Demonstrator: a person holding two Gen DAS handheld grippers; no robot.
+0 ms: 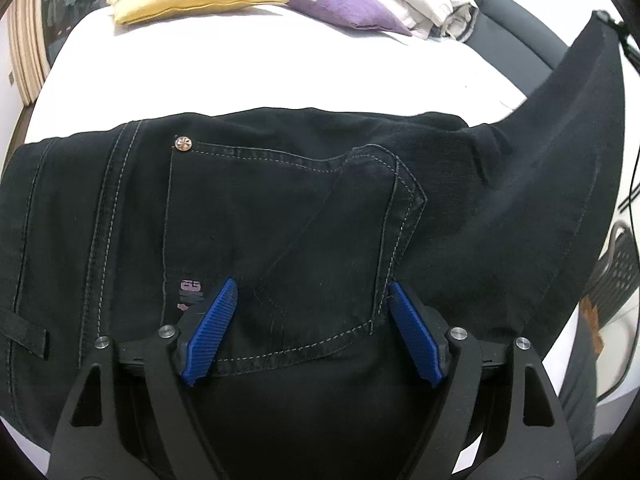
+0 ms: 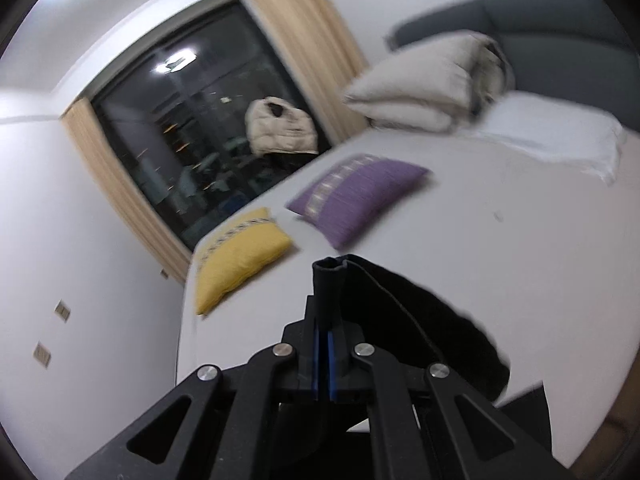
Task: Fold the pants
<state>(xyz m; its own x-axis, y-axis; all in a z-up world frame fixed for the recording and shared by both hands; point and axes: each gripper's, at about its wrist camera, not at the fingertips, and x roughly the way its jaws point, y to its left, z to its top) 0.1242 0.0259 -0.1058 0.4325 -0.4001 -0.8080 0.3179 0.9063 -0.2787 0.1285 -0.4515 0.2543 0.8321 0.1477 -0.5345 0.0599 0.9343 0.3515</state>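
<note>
While right fingers [image 2: 325, 344] pinch pants [image 1: 280, 216] — left fingers [image 1: 310, 312] straddle pocket.

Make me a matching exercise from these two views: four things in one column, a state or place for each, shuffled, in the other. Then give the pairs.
Things
1. left gripper
2. right gripper
3. yellow cushion
4. folded duvet

States or places
A. jaws shut on a pant leg's black hem
B. at the head of the bed, by the grey headboard
C. jaws open over the back pocket
D. on the white sheet beside the purple cushion

Pairs: 1-C, 2-A, 3-D, 4-B
</note>
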